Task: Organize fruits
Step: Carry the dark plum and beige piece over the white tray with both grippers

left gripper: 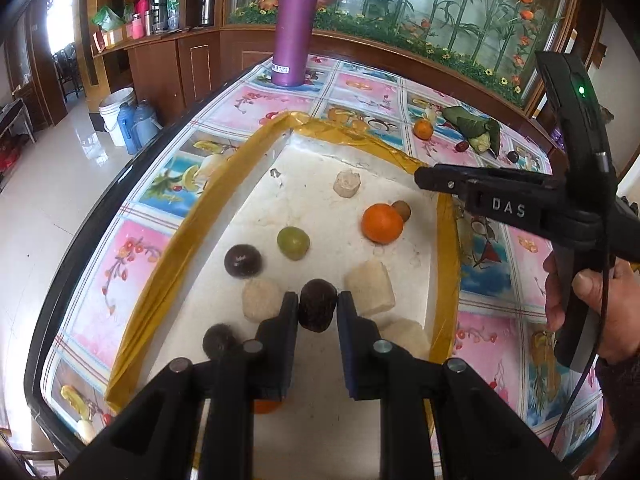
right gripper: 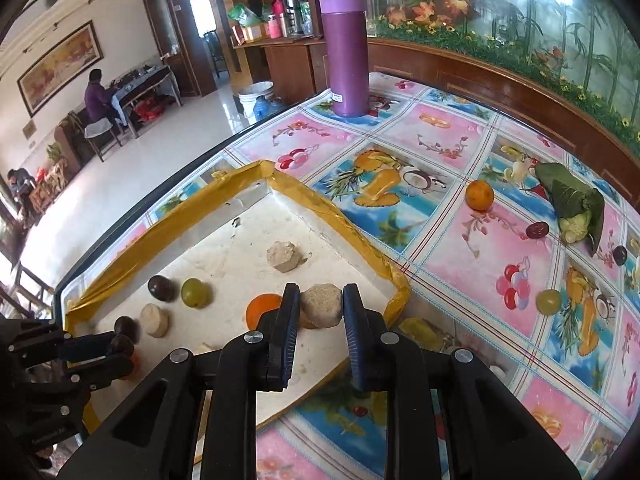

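My left gripper [left gripper: 318,306] has its two pads on either side of a dark brown round fruit [left gripper: 318,305], pinching it just above the floor of the white tray [left gripper: 320,168] with the gold-taped rim. Around it on the tray floor I see a pale beige chunk [left gripper: 261,299] just left of the left pad, a larger pale block [left gripper: 370,288] just right of the right pad, a dark purple fruit [left gripper: 243,261], a green grape [left gripper: 293,242], and an orange [left gripper: 383,223] with a small brown fruit [left gripper: 402,210] touching its far side.

My right gripper [right gripper: 321,308] is pressed onto a tan cylindrical chunk [right gripper: 322,305], held between both pads over the tray's right side, near the rim.

Outside the tray, on the fruit-print tablecloth [right gripper: 460,272], lie a second orange [right gripper: 479,195], a dark red fruit [right gripper: 537,229], another green grape [right gripper: 548,301] and a leafy cauliflower [right gripper: 574,204]. A purple flask [right gripper: 346,52] stands upright at the far table edge.
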### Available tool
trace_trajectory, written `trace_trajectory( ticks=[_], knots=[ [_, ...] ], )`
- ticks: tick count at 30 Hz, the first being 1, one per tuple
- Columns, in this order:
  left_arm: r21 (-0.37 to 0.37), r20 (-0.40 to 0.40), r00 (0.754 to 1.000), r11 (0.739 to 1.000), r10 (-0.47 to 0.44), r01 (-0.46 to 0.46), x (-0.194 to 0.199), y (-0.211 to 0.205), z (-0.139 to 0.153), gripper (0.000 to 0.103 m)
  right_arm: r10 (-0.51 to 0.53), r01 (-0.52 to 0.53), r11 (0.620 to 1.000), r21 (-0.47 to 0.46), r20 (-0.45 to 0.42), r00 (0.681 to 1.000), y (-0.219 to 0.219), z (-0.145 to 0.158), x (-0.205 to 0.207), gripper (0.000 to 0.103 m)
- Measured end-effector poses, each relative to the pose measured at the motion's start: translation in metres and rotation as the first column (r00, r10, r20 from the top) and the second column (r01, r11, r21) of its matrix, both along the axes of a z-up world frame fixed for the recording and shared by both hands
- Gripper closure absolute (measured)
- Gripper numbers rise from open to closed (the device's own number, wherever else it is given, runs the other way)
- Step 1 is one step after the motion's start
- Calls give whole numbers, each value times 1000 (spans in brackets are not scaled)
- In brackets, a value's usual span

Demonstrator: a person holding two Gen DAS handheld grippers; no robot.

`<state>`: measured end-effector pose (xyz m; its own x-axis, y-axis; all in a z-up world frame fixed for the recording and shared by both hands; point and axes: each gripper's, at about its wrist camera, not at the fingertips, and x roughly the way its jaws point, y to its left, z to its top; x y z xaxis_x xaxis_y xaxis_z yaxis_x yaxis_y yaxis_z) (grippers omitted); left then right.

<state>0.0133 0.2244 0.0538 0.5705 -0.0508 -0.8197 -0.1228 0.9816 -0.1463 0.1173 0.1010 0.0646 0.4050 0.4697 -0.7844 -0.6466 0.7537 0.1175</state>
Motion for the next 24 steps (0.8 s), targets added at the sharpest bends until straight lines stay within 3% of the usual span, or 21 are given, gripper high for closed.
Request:
trace_trajectory(
  ticks=[13, 24],
  knots=[
    [-13, -52, 999, 1000, 13, -14, 84, 24, -7, 81, 34, -34, 999, -31, -10, 999, 17, -20, 23, 82],
    [14, -124, 992, 1000, 21, -19, 110, 25, -31, 81, 49, -51, 997, -59, -29, 998, 20, -32, 30, 82]
  ],
)
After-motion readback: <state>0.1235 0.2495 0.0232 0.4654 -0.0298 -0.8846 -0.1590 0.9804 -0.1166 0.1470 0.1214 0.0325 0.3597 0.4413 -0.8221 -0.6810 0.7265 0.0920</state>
